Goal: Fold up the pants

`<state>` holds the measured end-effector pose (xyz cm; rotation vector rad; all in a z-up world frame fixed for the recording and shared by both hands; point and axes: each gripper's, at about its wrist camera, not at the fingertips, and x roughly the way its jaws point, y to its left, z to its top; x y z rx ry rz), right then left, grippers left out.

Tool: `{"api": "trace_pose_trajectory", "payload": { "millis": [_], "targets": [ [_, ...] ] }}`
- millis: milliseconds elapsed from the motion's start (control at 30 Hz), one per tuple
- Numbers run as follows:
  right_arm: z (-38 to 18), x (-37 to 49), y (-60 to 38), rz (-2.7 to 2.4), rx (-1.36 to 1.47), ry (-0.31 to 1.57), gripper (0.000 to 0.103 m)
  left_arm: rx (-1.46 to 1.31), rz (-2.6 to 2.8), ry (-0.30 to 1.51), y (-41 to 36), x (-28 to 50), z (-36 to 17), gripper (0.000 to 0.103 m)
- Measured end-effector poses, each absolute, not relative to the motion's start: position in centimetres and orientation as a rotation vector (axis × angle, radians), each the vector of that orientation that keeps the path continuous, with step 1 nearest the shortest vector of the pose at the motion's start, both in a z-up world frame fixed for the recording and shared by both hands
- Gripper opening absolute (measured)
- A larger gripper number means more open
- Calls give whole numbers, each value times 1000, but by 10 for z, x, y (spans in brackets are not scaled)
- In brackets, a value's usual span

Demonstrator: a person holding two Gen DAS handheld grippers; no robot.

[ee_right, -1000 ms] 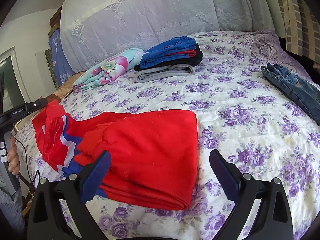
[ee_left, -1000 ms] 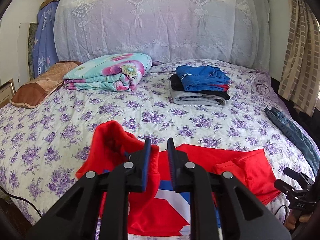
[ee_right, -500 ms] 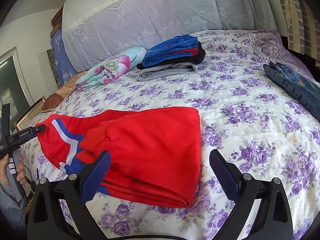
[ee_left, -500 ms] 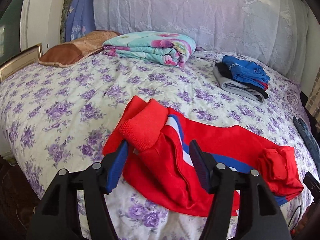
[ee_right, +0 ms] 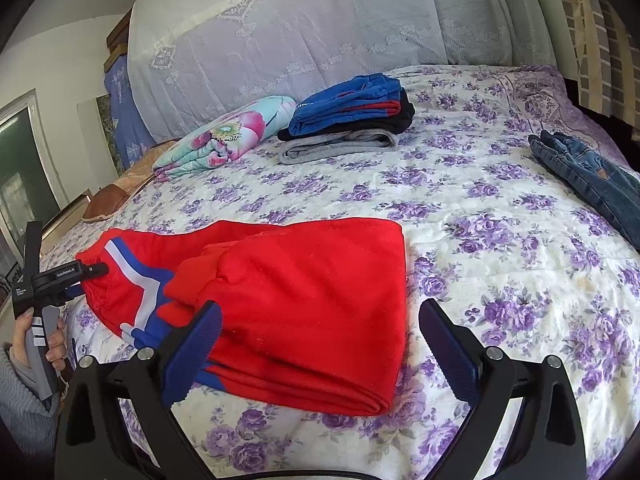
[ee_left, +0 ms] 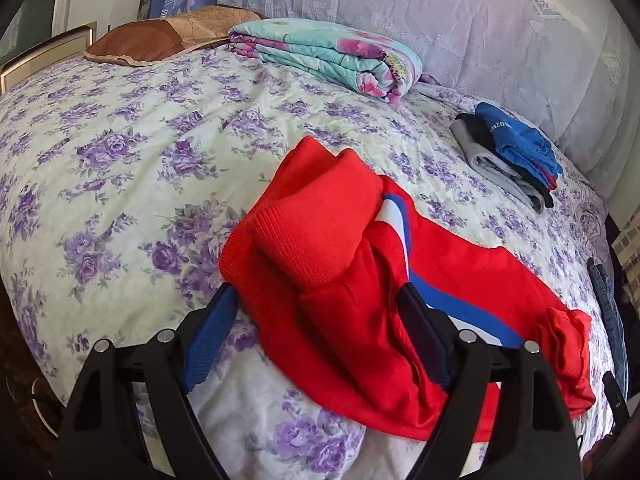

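The red pants (ee_left: 360, 280) are spread on the bed (ee_left: 120, 160) between the wide-open fingers of the left tool (ee_left: 316, 328), nothing gripped. The right tool (ee_right: 320, 344) (equally wide, empty) is held before the folded edge; the near hem is hidden.

The left black plastic two-finger gripper (ee_left: 316, 332) has glossy angular arms with triangular cut-outs, each carrying two round silver screw heads; its finger pads (ee_left: 208, 340) are ribbed blue rubber strips, the one at three o'clock looking darker, in shadow; the right black plastic two-finger gripper (ee_right: 320, 344) is built alike, with the same silver screws and blue ribbed pads (ee_right: 192, 354); in the right wrist view, at nine o'clock, the left unit shows a black body with small white lettering, too small to read, and a grey handle with white stripes; the bare-skinned left hand (ee_right: 42, 346) emerges from a grey knitted sleeve (ee_right: 22, 398).
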<state>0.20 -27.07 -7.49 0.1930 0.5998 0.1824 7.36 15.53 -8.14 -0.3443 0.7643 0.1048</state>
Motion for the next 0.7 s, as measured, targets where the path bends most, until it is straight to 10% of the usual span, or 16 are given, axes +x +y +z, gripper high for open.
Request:
{"api": "trace_pose_trajectory", "payload": {
  "millis": [133,700],
  "targets": [
    [-76,4,-271,181,204,605,99,-260,100,701,146,68,-62,33],
    [-70,-2,-276,182,198,571,99,-14,-20,495,48,60,23,23]
  ]
}}
